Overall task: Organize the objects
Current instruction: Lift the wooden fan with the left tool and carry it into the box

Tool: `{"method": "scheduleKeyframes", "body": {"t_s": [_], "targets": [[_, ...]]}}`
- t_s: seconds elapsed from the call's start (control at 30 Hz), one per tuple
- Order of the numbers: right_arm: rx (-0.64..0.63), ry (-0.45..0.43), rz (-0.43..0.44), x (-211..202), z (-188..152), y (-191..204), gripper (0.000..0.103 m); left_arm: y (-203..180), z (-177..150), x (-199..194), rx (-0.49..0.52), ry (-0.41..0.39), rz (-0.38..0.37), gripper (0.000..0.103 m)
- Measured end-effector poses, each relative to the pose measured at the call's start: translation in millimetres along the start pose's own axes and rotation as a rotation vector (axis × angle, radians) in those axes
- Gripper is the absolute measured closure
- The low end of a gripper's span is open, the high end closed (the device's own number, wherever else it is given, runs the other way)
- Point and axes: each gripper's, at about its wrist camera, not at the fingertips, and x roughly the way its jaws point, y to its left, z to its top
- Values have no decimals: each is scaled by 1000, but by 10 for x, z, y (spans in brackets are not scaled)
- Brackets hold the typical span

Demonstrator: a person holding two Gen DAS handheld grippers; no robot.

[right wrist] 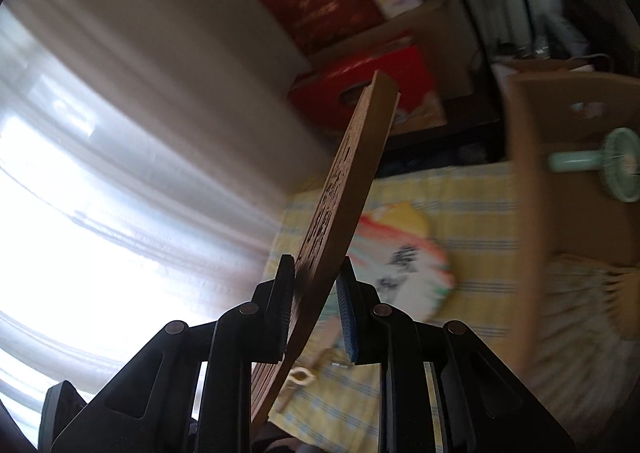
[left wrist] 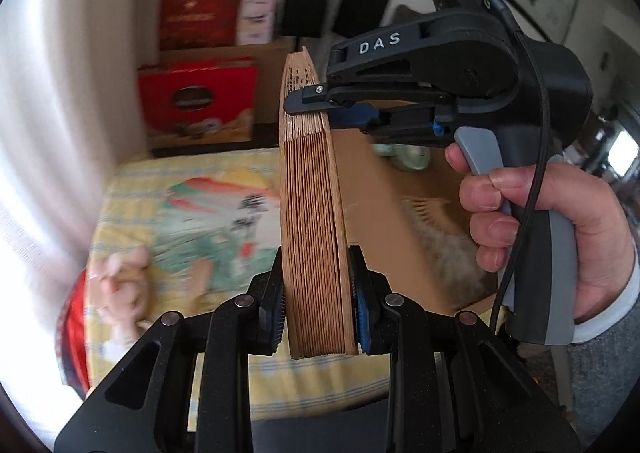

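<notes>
A folded brown wooden fan (left wrist: 312,213) stands upright in the air above the table. My left gripper (left wrist: 318,293) is shut on its lower end, with both pads pressed on the slats. In the left wrist view my right gripper (left wrist: 316,109) comes in from the right and is shut on the fan's upper part; a hand (left wrist: 520,221) holds its handle. In the right wrist view the same fan (right wrist: 352,173) leans up to the right between the pads of the right gripper (right wrist: 316,305).
A yellow checked cloth (left wrist: 132,189) covers the table, with a round painted fan (right wrist: 400,253) lying on it. An open cardboard box (right wrist: 532,173) at the right holds a mint hand fan (right wrist: 600,163). Red gift boxes (left wrist: 196,101) stand behind, a pale curtain (left wrist: 52,133) at the left.
</notes>
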Motion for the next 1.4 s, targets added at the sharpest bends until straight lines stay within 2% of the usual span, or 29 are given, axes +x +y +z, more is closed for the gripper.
{"method": "scheduleKeyframes", "body": {"t_s": [0.27,0.5,0.67,1.0,1.2,1.4], "targets": [[39,-55,-104,-666,24,-628,83,-728,117,374,48,29,-96,78],[88,-57,-148,-900,-12,-1069,84,-1077,147,693,62,85,-134,78],[107,-37,-157,-878,-27,-1357,84,-1207,126,940,66,118,-123,77],[121,26,-135,-495,88,-1730,86,-1344,90,1294,114,162,-70,74],[109,59,-138,-306,127,-1803,86,-1396,95,1358,155,178,-51,74],[68,84,-151,-149,159,-1750,86,-1330,60,1225,137,186,-61,71]]}}
